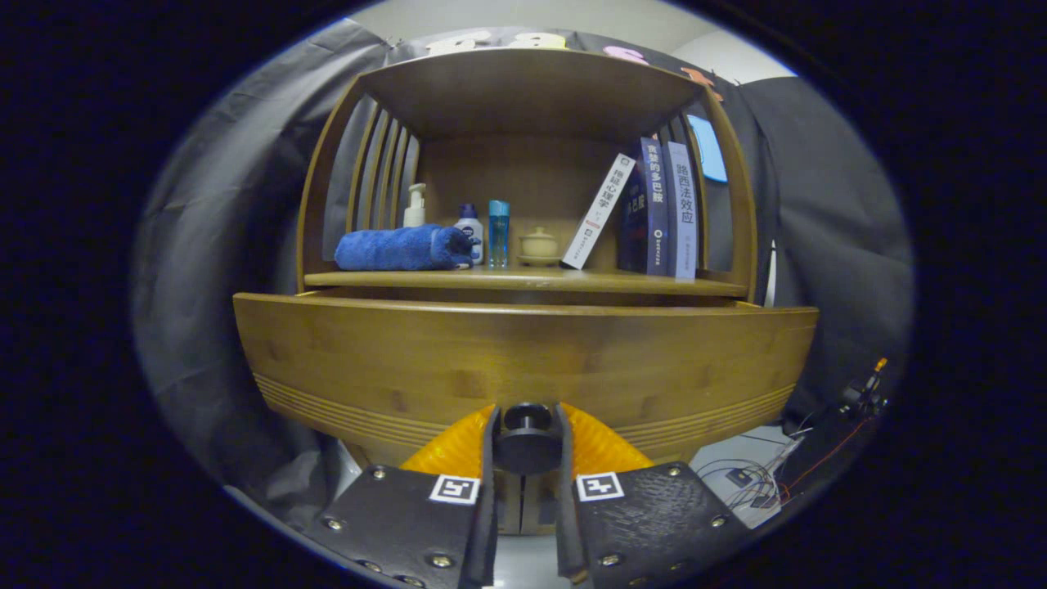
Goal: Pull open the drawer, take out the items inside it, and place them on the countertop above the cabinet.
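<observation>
Drawer front, wide wooden panel with grooved lower edge [523, 360], stands directly ahead of the fingers, pulled forward of the cabinet body; its inside is hidden, contents cannot be told. Gripper [527, 446] sits at the round black drawer knob [527, 442], which lies between the two fingers at the panel's lower middle. Jaws stand narrow, one finger touching each side of the knob, clamped on it.

Beyond the fingers and above the drawer, wooden countertop shelf [523, 281] of the open-fronted bamboo cabinet, slatted at both sides. On it, from the left side of the jaws across:
- rolled blue towel [401, 249], lying flat, well left of the fingers
- white pump bottle [415, 207], upright behind the towel
- small white bottle with blue cap [469, 229], just beside the towel's right end
- tall translucent blue bottle [498, 232], upright, close beside the white one
- small cream lidded cup on saucer [539, 245], roughly in line with the knob
- white book [599, 211], tilted, leaning right against the next
- two dark blue books [664, 214], upright, right of the fingers

Tangle of thin cables [761, 483] lies low, off right of the right finger, below the drawer.
</observation>
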A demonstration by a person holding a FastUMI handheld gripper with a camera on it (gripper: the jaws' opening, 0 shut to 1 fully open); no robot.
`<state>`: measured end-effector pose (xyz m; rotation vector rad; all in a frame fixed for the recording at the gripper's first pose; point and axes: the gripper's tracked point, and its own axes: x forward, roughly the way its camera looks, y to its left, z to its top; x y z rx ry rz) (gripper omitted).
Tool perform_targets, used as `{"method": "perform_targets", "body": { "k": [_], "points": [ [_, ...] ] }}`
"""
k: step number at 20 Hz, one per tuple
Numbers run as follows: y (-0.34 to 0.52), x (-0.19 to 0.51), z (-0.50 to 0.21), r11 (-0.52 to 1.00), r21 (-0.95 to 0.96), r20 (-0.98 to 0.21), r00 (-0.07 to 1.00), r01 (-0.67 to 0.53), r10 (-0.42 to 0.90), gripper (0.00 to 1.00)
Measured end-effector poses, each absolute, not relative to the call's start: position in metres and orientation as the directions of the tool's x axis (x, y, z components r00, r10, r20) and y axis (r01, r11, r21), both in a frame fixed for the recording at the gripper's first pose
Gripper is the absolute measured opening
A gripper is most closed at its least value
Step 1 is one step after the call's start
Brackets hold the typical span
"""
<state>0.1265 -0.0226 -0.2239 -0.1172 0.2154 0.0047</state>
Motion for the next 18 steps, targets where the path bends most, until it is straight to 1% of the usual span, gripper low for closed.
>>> {"method": "perform_targets", "body": {
  "k": [6, 7, 8, 12, 18],
  "points": [
    [-0.025, 0.073, -0.231, 0.995, -0.098, -0.238, 0.971, -0.019, -0.004, 0.29],
    [-0.023, 0.068, -0.227, 0.996, -0.089, -0.213, 0.977, -0.015, -0.005, 0.29],
    [-0.024, 0.061, -0.223, 0.995, -0.104, -0.229, 0.973, -0.011, -0.014, 0.29],
    [-0.024, 0.059, -0.219, 0.999, -0.054, -0.229, 0.973, 0.000, -0.012, 0.29],
    [-0.023, 0.055, -0.205, 0.995, -0.095, -0.185, 0.983, -0.007, -0.010, 0.28]
  ]
}}
